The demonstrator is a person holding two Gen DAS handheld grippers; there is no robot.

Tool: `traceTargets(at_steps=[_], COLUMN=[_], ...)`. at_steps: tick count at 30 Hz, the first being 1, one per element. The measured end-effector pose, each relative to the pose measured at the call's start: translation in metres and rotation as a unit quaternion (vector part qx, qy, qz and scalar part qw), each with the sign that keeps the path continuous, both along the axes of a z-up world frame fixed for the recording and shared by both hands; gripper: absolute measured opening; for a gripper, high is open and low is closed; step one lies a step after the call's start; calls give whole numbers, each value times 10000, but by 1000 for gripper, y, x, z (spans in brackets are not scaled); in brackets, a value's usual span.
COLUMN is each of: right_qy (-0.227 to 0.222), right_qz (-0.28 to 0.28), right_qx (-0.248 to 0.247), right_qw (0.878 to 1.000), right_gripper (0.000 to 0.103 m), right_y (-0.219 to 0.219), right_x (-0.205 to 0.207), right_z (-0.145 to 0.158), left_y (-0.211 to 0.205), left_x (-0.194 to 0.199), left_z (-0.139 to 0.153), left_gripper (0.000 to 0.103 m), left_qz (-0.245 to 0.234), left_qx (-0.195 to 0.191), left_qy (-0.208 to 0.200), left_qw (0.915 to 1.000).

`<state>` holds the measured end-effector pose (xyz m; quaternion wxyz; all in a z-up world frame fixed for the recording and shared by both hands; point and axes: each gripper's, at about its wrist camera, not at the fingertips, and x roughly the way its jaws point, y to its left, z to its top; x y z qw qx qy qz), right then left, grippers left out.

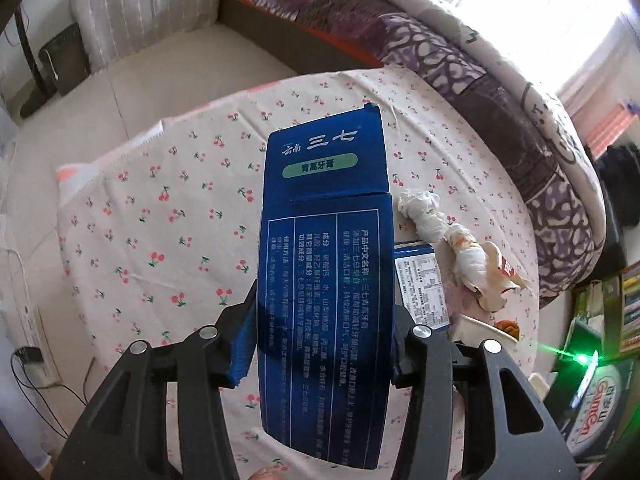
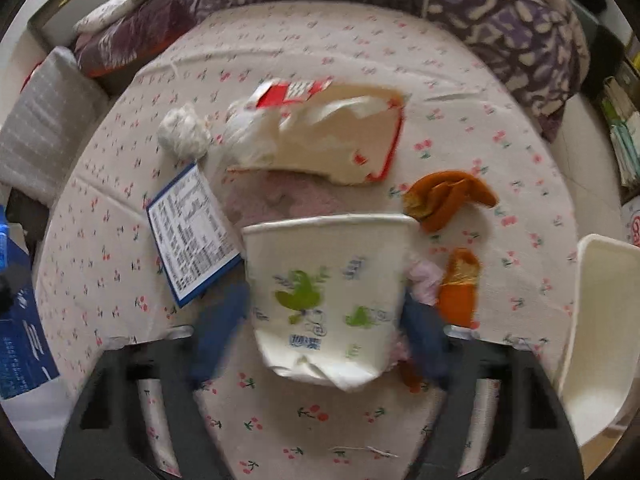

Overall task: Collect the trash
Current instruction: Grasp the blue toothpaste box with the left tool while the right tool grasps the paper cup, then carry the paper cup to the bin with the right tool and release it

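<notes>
- the left gripper [image 1: 320,344] has its fingers clamped on the long sides of a blue toothpaste box [image 1: 326,248], held clear above the cherry-print cloth of the counter [image 1: 152,216].
- the box is light, thin card: stiff along its length but easy to crush across its wide faces, so a hold on the narrow edges near the middle, as here, looks sound. the print looks glossy, so it might slide if the hold eases.
- the right gripper [image 2: 324,328] has a white paper cup [image 2: 326,292] between its blurred fingers; they sit at the cup's sides, but i cannot tell whether they press on it yet.
- the cup lies on its side on the counter, mouth to the far side, its near end already dented. it is very light and soft-walled; a gentle hold close to the rolled rim, the stiffest part, seems best.
- left on the counter: a crumpled tissue [image 2: 184,132], a torn red and white carton [image 2: 332,132], a flat blue-edged label card [image 2: 192,236] and orange peel [image 2: 448,196].
- the tissue is soft and will squash; the peel is limp and may be damp.
- a white bin [image 2: 600,320] stands at the right edge.
</notes>
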<state>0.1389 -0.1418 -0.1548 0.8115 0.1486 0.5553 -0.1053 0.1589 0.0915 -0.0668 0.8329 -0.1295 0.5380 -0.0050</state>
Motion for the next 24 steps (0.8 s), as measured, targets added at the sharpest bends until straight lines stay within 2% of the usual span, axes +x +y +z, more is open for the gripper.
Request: traceTargets(at_steps=[2, 3, 6, 11, 16, 20, 24], right_qy=[-153, -197, -377, -694, -1262, -1862, -2254], right_qz=[-64, -64, -72, 23, 143, 238, 296], right_qx=[-61, -54, 297, 392, 269, -43, -401], right_qw=[9998, 9998, 9988, 9968, 9915, 9822, 9730], right_gripper=[47, 30, 24, 22, 22, 22, 22], right_y=[1, 2, -2, 4, 13, 19, 20], right_x=[-1, -1, -4, -9, -20, -35, -50], right_z=[5, 8, 19, 37, 70, 102, 121], left_y=[4, 4, 12, 16, 12, 6, -1], left_x=[-2, 0, -1, -4, -11, -17, -24], left_z=[1, 0, 1, 5, 22, 36, 47], left_gripper=[49, 49, 49, 49, 49, 49, 49], left_qz=[10, 22, 72, 131, 191, 225, 216], left_qx=[112, 134, 205, 252, 410, 542, 632], left_qy=[-35, -40, -96, -248, -680, -1031, -1319], left_qw=[9999, 9999, 9997, 9993, 9967, 9929, 9890])
